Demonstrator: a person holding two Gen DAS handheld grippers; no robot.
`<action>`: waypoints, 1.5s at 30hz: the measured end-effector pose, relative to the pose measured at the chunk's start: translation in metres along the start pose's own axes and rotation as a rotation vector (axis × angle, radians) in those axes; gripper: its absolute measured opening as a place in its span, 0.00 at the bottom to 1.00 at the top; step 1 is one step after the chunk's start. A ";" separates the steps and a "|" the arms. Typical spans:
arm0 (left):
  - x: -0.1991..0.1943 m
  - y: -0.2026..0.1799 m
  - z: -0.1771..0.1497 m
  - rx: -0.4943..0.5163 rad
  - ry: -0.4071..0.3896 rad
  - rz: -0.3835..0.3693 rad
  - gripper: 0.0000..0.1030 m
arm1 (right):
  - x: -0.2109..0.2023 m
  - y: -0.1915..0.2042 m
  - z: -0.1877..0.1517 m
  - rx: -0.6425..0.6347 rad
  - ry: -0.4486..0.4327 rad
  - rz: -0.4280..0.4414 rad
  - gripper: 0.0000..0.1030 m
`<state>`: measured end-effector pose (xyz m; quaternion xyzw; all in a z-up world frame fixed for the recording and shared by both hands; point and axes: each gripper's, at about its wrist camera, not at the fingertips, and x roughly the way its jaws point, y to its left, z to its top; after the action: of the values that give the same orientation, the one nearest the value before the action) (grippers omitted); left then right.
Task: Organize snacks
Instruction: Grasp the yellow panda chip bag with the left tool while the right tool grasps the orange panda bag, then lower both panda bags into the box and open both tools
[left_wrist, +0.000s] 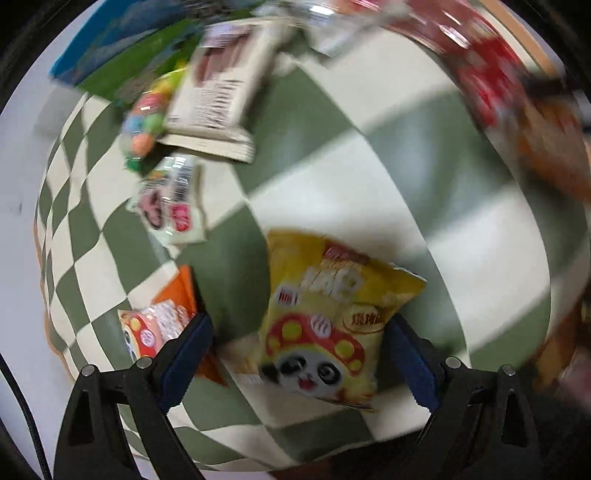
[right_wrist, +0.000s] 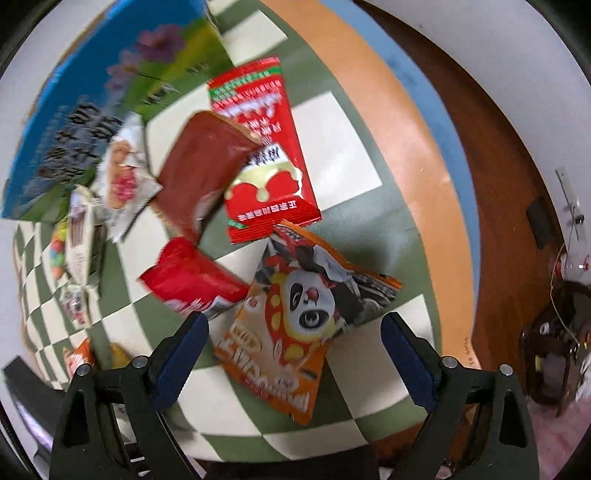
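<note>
In the left wrist view my left gripper (left_wrist: 299, 354) is open, its blue pads either side of a yellow panda snack bag (left_wrist: 325, 317) lying on the green-and-cream checkered cloth (left_wrist: 406, 177). A small orange bag (left_wrist: 162, 325) lies by the left finger. In the right wrist view my right gripper (right_wrist: 295, 350) is open above an orange panda snack bag (right_wrist: 295, 317). Beyond it lie a small red pack (right_wrist: 192, 277), a brown pack (right_wrist: 207, 170) and a red-and-white pouch (right_wrist: 266, 158). The left view is blurred.
A blue-green box (right_wrist: 96, 103) stands at the far left, also in the left wrist view (left_wrist: 122, 51). A white packet (left_wrist: 218, 92), a candy tube (left_wrist: 147, 114) and a small wrapper (left_wrist: 170, 199) lie near it. The table's orange rim (right_wrist: 413, 155) curves right, floor beyond.
</note>
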<state>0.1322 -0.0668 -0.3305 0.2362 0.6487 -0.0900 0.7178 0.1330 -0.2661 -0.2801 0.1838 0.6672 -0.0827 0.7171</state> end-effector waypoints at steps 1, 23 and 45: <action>0.001 0.006 0.005 -0.039 0.004 -0.015 0.92 | 0.007 0.001 0.001 0.003 0.012 -0.006 0.89; 0.030 0.036 0.024 -0.362 0.135 -0.323 0.73 | 0.045 -0.005 -0.024 -0.139 0.115 0.006 0.66; -0.026 0.060 -0.010 -0.415 0.039 -0.337 0.52 | 0.033 0.008 -0.053 -0.131 0.036 0.058 0.49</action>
<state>0.1452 -0.0146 -0.2919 -0.0259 0.6971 -0.0689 0.7131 0.0903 -0.2348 -0.3134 0.1573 0.6783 -0.0147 0.7176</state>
